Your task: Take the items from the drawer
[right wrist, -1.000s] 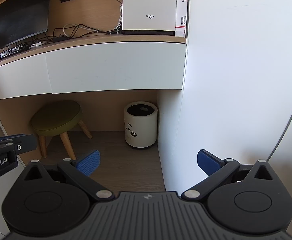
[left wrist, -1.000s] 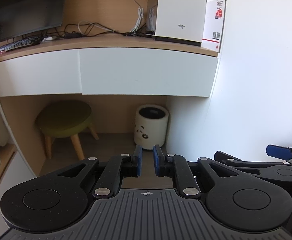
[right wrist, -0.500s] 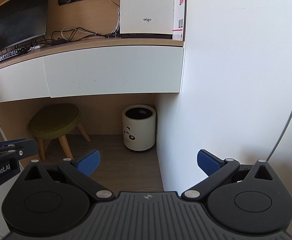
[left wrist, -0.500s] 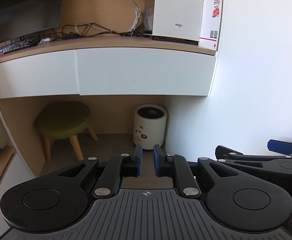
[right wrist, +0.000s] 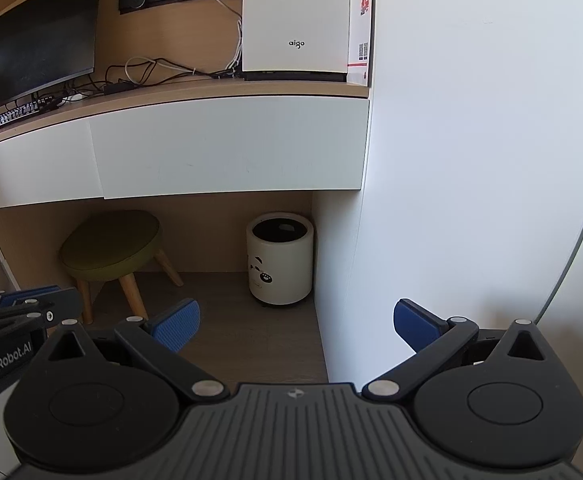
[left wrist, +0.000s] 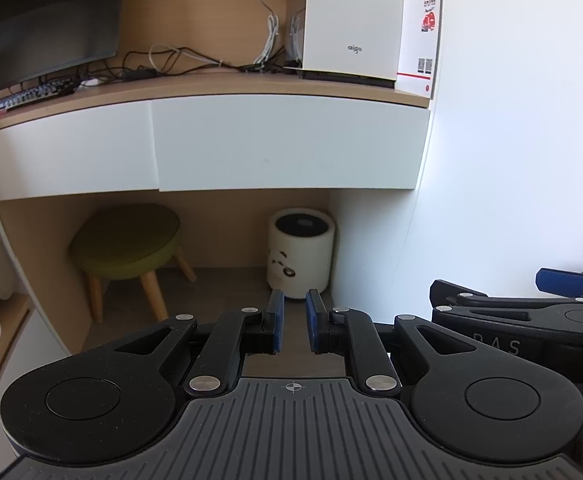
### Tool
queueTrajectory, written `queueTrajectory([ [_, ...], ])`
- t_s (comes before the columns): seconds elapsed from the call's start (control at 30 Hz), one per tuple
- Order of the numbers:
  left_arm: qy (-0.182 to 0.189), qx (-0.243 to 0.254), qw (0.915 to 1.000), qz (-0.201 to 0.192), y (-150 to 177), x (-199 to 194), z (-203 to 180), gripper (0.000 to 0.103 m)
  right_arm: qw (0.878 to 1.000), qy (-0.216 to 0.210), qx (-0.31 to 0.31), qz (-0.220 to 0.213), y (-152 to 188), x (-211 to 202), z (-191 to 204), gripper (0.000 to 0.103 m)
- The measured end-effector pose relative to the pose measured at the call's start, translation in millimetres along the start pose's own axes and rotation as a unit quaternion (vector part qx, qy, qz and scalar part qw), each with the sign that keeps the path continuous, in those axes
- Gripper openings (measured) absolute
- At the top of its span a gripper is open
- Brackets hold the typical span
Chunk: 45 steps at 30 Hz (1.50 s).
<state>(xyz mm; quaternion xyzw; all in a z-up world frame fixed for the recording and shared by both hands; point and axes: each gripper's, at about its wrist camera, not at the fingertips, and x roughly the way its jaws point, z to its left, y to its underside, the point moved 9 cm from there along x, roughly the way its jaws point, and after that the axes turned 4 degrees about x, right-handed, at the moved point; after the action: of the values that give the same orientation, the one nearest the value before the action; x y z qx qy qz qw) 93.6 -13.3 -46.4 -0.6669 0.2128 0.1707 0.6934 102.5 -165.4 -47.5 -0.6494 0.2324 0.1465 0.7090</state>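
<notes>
Facing closed drawer (left wrist: pixel 287 142) — contents hidden — left gripper (left wrist: pixel 291 316) empty.

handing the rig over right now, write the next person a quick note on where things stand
Left gripper: shut, nothing between its blue pads, held low in front of the desk.
Right gripper: open wide, empty, beside the left one and pointing the same way.
Two white drawers sit under the desk top, the left drawer and the right drawer; both are closed and show no handles. Their contents are hidden.
Done: nothing yet; no drawer opened, no item out.
Left: pick a drawer, pull it open, probably by its lower edge, then take the items out.
Under the desk: a green stool and a white bin.
</notes>
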Motion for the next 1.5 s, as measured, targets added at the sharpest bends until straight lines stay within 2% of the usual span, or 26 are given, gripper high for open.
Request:
queueTrajectory([
  [0.33,-0.004,0.003,0.9999,-0.014,-3.0,-5.9,1.1,0.015,1.000,-0.003,0.002,-0.003,-0.2,-4.3,3.0,0.103],
  [1.2,0.006,-0.005,1.0000,-0.006,2.8,-1.7,3.2,0.015,1.000,0.003,-0.005,0.002,5.3,-5.6,3.9,0.103],
  [1.5,0.014,-0.011,0.9998,0.001,-2.1,11.2,8.3,0.015,1.000,0.022,-0.003,0.005,-6.0,4.7,-2.2,0.103],
])
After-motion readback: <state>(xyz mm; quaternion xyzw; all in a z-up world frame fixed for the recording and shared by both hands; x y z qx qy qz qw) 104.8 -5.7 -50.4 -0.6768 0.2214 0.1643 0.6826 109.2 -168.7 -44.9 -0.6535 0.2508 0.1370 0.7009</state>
